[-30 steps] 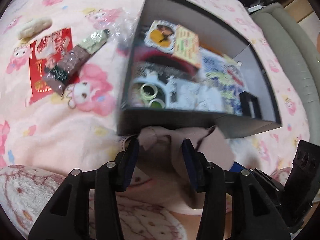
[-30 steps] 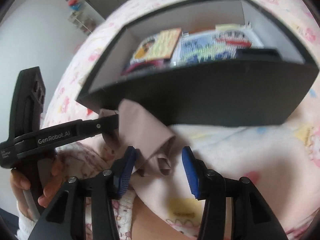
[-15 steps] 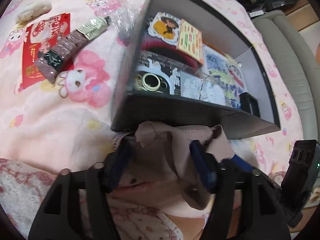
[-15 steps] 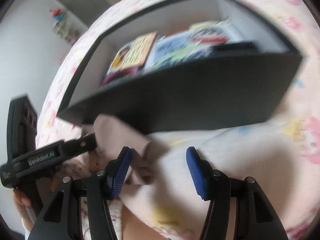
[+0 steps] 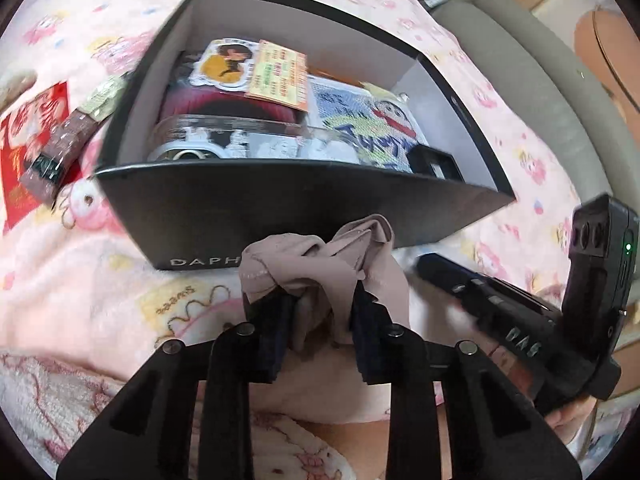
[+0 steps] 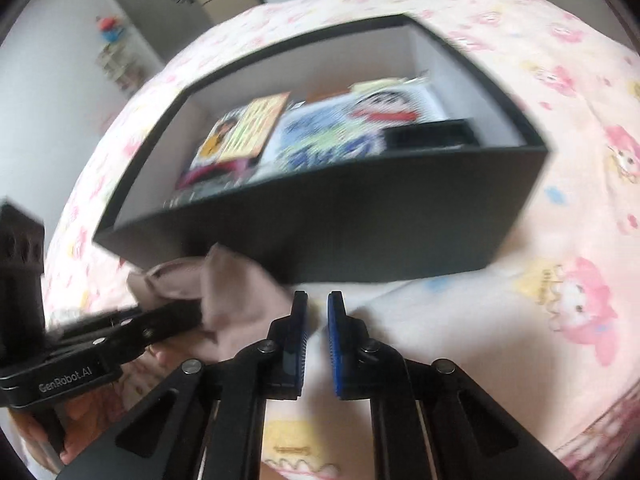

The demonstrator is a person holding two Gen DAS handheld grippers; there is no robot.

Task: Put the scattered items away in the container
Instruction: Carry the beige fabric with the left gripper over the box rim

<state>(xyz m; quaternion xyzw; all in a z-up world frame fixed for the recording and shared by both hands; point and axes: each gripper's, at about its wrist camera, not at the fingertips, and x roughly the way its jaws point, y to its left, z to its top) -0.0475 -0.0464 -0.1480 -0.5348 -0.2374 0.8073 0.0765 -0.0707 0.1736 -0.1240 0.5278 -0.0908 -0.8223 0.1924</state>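
Note:
My left gripper [image 5: 320, 304] is shut on a crumpled beige cloth [image 5: 320, 268] and holds it just in front of the black box [image 5: 280, 200], below its near wall. The box holds cards, a printed pouch and a clear case. In the right wrist view the cloth [image 6: 236, 292] hangs from the left gripper [image 6: 176, 316] at the box's [image 6: 360, 232] near left corner. My right gripper [image 6: 317, 308] is nearly shut and empty, to the right of the cloth, over the pink blanket.
A red packet [image 5: 24, 152] and a brown wrapped bar [image 5: 64, 144] lie on the blanket left of the box. A grey sofa arm [image 5: 532, 80] runs behind the box at right. The right gripper's body [image 5: 560, 312] sits at the lower right.
My left gripper has closed on the cloth and lifted it toward the box. My right gripper has closed its fingers to a narrow gap and drawn off the cloth to the right.

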